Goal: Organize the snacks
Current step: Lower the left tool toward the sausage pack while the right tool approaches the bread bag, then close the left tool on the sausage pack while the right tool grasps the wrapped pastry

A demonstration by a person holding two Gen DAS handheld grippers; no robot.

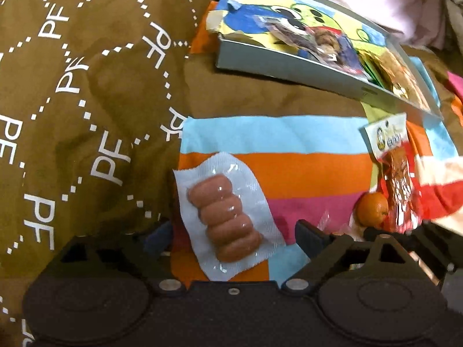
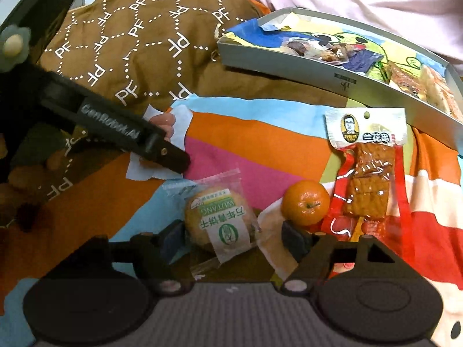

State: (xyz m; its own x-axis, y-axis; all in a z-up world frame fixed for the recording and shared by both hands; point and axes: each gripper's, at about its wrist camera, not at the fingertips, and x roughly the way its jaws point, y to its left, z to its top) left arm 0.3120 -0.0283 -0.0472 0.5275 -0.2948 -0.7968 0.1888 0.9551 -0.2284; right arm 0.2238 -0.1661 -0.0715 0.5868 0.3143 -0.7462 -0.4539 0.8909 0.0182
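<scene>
1. Brown "PF" patterned bedding (image 1: 86, 92) and a striped cloth (image 2: 231, 133) cover the bed.
2. Grey box (image 2: 289, 57) holds snacks at the back.
3. Left claw (image 1: 234, 237) is open around the sausage pack (image 1: 228, 219).
4. Right claw (image 2: 234, 237) is open around the biscuit packet (image 2: 222, 219), beside a tangerine (image 2: 305, 202).

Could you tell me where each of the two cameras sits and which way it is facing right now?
Left wrist: on the left gripper, looking down at the sausage pack between its open jaws.
Right wrist: on the right gripper, looking down at the biscuit packet between its open jaws; the left gripper shows at left.
Shared: orange, tofu snack, box.
</scene>
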